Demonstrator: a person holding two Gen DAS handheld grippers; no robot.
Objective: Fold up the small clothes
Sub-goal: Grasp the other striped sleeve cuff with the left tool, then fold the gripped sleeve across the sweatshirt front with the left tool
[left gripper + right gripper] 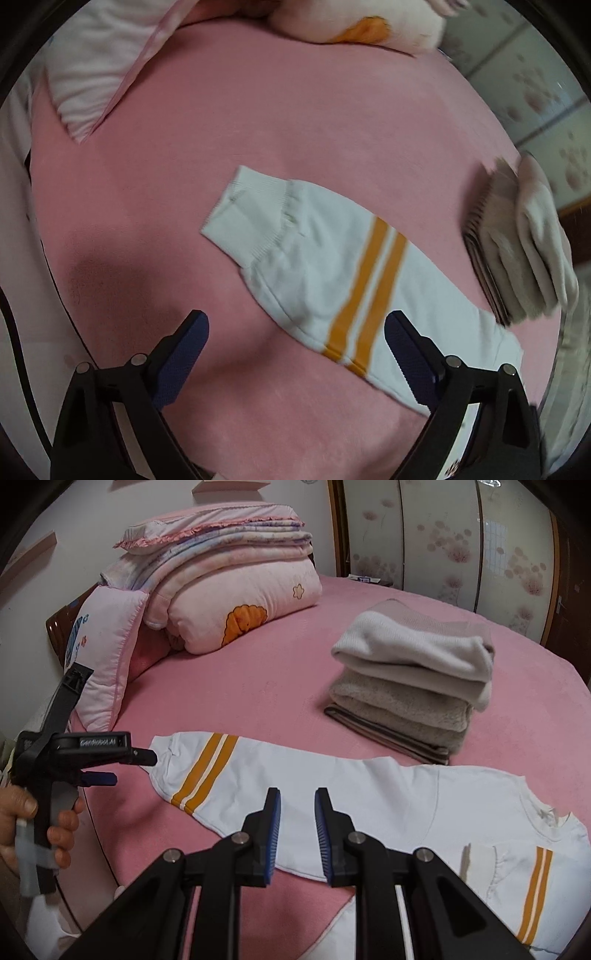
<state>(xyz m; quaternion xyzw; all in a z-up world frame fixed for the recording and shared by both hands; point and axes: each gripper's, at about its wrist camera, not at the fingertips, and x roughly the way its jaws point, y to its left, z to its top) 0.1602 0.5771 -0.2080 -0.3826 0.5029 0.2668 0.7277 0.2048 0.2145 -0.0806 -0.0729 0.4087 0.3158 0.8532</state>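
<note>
A pink sheet (258, 686) covers the bed. At its head sits a folded quilt (236, 590), pink with an orange patch, and a pale pillow (107, 653) leans against it, just beside. Behind the bed runs a wardrobe (443, 535) with flower-patterned doors. A small card or box (364, 579) lies at the far edge, too small to tell.

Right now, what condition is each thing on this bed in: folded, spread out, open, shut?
White top: spread flat on the sheet, not yet folded.
Left sleeve: stretched out straight, cuff free.
Other sleeve: already folded across the body.
Pile of clothes: folded and stacked.
Quilts: folded, piled by the pillow.
Left claw: open, above the sleeve, holding nothing.
Right claw: narrowly open, empty.
</note>
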